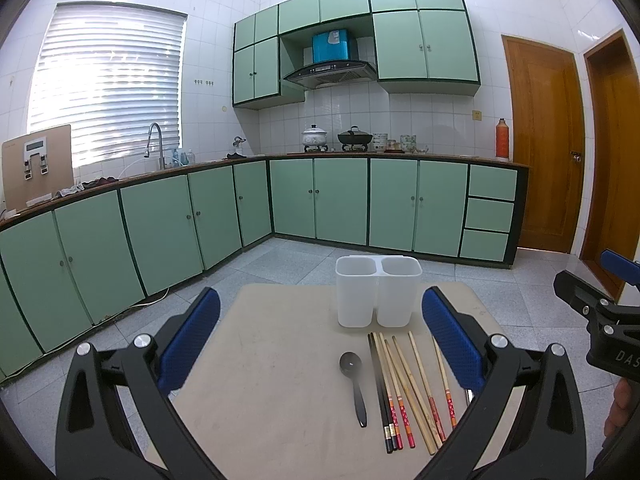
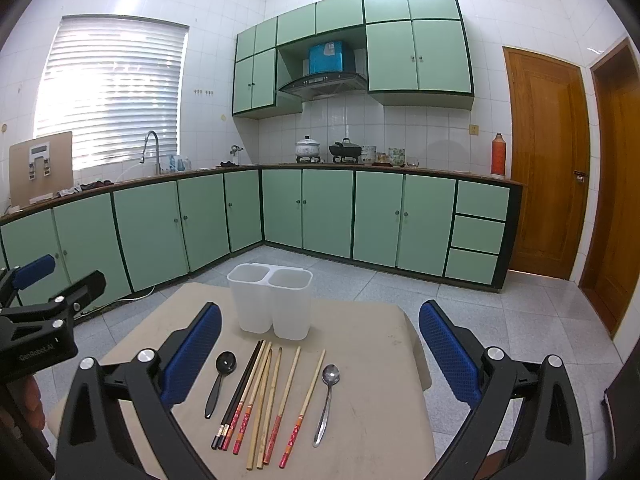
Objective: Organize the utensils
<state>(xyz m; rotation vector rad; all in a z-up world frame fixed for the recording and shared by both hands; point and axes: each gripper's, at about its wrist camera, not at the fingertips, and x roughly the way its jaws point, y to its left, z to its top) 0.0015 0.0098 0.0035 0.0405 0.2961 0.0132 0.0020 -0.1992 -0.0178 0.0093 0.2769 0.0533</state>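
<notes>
Small beige table (image 2: pixel 360 360) on a tiled kitchen floor, green cabinets behind.

White two-compartment utensil holder (image 2: pixel 272 304) stands upright near the far edge of the table, both compartments empty as far as their rims show.

Utensils lie flat in a row on the near side of the holder, not touching it:
- black spoon (image 2: pixel 218 380) at the left end, bowl toward the holder, lying apart from the rest.
- chopsticks (image 2: pixel 268 392) in the middle: a dark pair at the left, then several bamboo sticks with red patterned ends, fanned loosely; the left ones overlap, the two at the right lie singly. Exact count uncertain where they cross.
- metal spoon (image 2: pixel 328 400) at the right end, bowl toward the holder, just beside the last chopstick. In the left wrist view it is mostly hidden behind that gripper's right finger.

Left gripper (image 1: pixel 320 340): blue-padded fingers spread wide, nothing between them, held above the near part of the table facing the holder.

Right gripper (image 2: pixel 320 344): fingers likewise spread wide, empty, above the row of utensils.

Each gripper shows at the edge of the other's view, with part of a hand (image 1: pixel 620 412) on the right gripper's handle.
</notes>
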